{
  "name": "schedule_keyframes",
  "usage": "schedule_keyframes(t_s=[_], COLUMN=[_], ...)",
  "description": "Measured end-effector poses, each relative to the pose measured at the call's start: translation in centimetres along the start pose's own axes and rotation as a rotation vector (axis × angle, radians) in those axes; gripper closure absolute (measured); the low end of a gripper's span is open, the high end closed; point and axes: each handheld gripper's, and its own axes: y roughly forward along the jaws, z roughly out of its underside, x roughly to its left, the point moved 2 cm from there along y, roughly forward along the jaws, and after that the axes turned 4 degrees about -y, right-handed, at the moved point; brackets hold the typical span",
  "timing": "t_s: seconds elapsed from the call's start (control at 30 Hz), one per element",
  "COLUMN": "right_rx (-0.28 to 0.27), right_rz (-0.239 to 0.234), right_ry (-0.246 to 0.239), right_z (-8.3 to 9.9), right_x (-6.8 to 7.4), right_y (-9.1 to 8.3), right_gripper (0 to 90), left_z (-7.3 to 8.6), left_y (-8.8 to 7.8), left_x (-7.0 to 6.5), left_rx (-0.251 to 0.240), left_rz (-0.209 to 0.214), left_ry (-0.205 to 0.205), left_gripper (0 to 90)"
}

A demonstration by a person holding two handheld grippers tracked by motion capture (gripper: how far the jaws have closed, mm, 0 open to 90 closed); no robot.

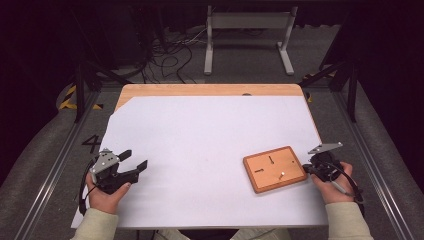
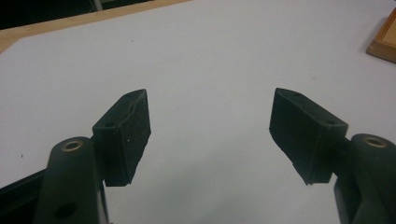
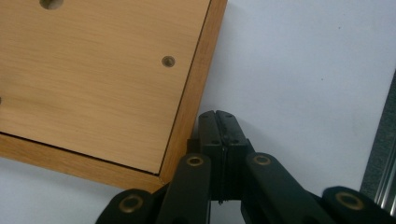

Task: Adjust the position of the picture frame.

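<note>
While the left gripper (image 1: pixel 131 162) rests at about eight o'clock on the white sheet (image 1: pixel 200 145) with its jaws spread wide and nothing between them, the right gripper (image 3: pixel 218 122) sits at four o'clock, jaws pressed together on nothing, tips right against the edge of the wooden tray (image 1: pixel 274 168). That shallow tray (rimmed, with small holes in its floor) holds two dark pegs (image 1: pixel 270 159) and a pale one (image 1: pixel 282 175).

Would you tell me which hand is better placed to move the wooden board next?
The right. Its tongs, shut with nothing between them, sit against the wooden board at its edge. The left tongs stand open far across the white sheet.
</note>
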Motion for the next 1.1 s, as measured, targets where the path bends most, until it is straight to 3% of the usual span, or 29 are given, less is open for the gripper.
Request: schedule_keyframes(t_s=[0.1,0.23,0.3,0.4,0.5,0.67,0.8,0.97,1.1], right_rx=[-0.004,-0.028,-0.030,-0.041,-0.049,-0.044,-0.053,-0.060,-0.087], right_rz=[0.011,-0.041,-0.046,-0.092,-0.145,-0.182,-0.203,-0.197,-0.180], right_ry=[0.001,0.018,0.018,0.004,-0.031,-0.116,-0.159,-0.164,-0.159], right_z=[-0.1,-0.5,-0.6,-1.3,-2.5,-4.5,-5.5,-5.6,-5.6], right_x=[0.2,0.7,0.9,2.0,3.9,7.0,8.6,8.6,8.0], right_y=[0.0,0.1,0.2,0.6,1.2,2.1,2.5,2.4,1.3], right_gripper=[90.0,90.0,90.0,90.0,90.0,90.0,90.0,90.0,90.0], left_z=[0.0,-0.1,-0.1,-0.1,-0.1,-0.1,-0.2,-0.6,-1.2], left_y=[0.1,0.2,0.2,0.3,0.3,0.2,0.2,0.4,0.7], left_x=[0.0,-0.1,-0.1,-0.1,-0.1,-0.1,-0.4,-1.5,-3.3], left_rx=[0.003,0.004,0.001,0.001,0.000,-0.001,0.000,-0.001,0.012], left_rz=[0.001,0.003,0.004,0.005,0.006,0.009,0.016,0.044,0.098], left_ry=[0.002,0.001,0.004,0.002,0.001,-0.002,0.002,0.024,0.061], left_gripper=[29.5,29.6,29.5,29.6,29.6,29.6,29.6,30.5,34.5])
